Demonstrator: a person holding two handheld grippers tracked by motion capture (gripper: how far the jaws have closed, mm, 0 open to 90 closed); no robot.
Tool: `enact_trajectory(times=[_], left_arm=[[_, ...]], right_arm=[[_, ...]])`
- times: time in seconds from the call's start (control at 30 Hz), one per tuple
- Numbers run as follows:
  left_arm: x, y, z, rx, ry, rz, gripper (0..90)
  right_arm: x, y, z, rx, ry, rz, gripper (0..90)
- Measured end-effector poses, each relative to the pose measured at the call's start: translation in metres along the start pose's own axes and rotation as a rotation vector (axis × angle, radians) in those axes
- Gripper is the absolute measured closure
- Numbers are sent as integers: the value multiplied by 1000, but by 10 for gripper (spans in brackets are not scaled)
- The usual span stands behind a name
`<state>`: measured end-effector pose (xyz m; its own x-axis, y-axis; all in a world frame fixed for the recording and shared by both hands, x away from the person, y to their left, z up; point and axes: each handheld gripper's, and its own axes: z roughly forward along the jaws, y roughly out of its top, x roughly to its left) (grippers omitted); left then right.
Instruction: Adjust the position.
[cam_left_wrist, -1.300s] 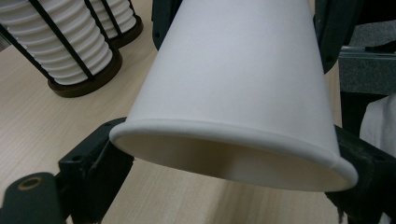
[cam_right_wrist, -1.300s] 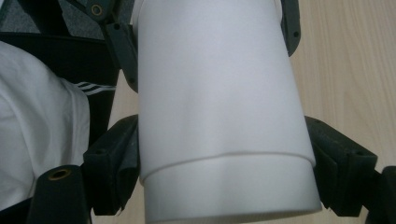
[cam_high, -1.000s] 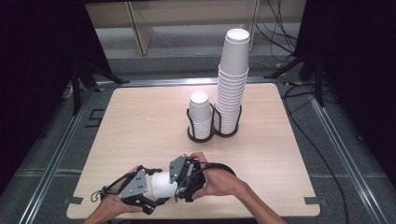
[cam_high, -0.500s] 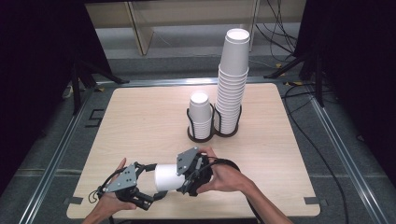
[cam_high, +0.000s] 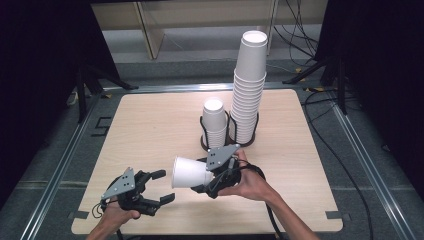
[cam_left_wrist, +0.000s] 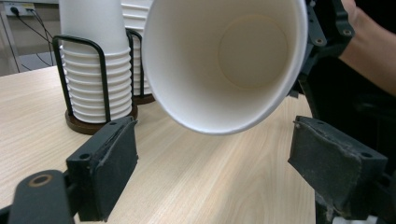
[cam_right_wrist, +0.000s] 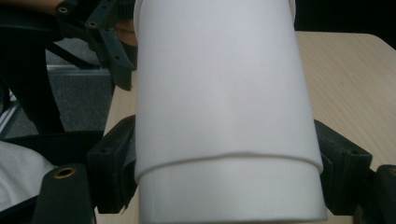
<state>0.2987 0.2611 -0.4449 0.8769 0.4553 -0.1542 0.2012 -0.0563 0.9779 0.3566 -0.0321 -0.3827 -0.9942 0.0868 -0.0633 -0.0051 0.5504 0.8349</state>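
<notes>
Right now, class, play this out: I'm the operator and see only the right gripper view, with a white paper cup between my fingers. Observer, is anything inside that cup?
Observer: No. The left gripper view looks straight into the cup. It is empty and its bottom is bare.
Operator: Where is the other gripper?
Observer: In the high view the left gripper is near the front edge of the table, just off the cup's mouth. Its fingers have just been closing, with nothing between them.
Operator: And where do the other cups stand?
Observer: Mid-table in a wire holder, as a short stack with a tall stack beside it.
</notes>
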Motion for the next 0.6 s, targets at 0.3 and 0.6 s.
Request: enact_trajectory(times=[0.3,0.6], left_arm=[[-2,0,1,21,19,18,139],[-6,1,4,25,2,30,0]], right_arm=[[4,-2,6,-16,47,-14,226],[9,-3,15,-16,95,-31,227]])
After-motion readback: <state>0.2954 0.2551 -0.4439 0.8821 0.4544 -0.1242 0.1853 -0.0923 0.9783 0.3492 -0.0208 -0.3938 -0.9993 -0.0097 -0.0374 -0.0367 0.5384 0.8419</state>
